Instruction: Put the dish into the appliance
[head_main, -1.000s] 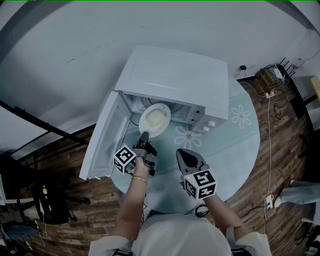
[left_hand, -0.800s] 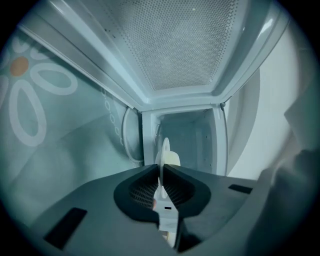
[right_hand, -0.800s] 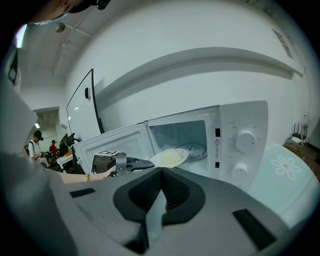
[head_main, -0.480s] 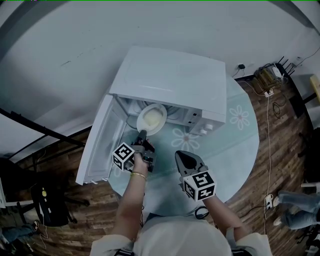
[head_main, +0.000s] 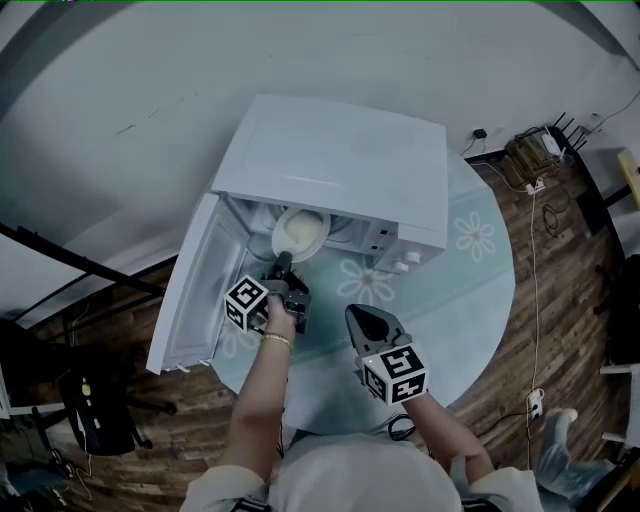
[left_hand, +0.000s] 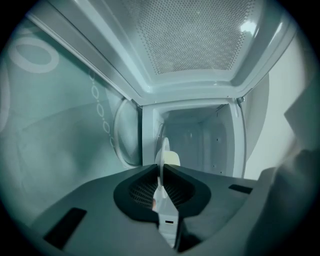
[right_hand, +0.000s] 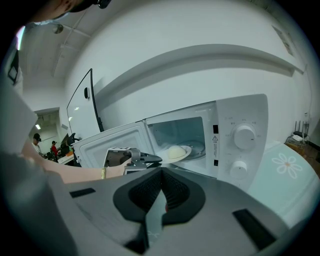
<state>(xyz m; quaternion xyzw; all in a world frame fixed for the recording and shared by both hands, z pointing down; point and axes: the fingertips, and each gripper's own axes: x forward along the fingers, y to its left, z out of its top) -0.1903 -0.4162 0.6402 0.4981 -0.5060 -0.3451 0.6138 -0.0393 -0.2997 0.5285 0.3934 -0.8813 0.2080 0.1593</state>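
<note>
A white dish (head_main: 300, 232) with a pale mound of food hangs level in the mouth of the white microwave (head_main: 340, 160), over the glass turntable (right_hand: 202, 147). My left gripper (head_main: 284, 262) is shut on the dish's near rim. In the left gripper view the dish (left_hand: 162, 155) stands edge-on between the pads, with the cavity's back wall (left_hand: 200, 135) ahead. In the right gripper view the dish (right_hand: 176, 152) and the left gripper (right_hand: 150, 160) sit in front of the open cavity. My right gripper (head_main: 357, 314) hovers over the table, shut and empty.
The microwave door (head_main: 185, 290) swings wide open to the left. Two knobs (right_hand: 244, 136) are on its right panel. The round table (head_main: 470, 270) has a pale floral cloth. Cables and a power strip (head_main: 535, 160) lie on the wood floor at right.
The left gripper has carried the dish forward and slightly down, deeper into the microwave opening. The right gripper has stayed where it was.
</note>
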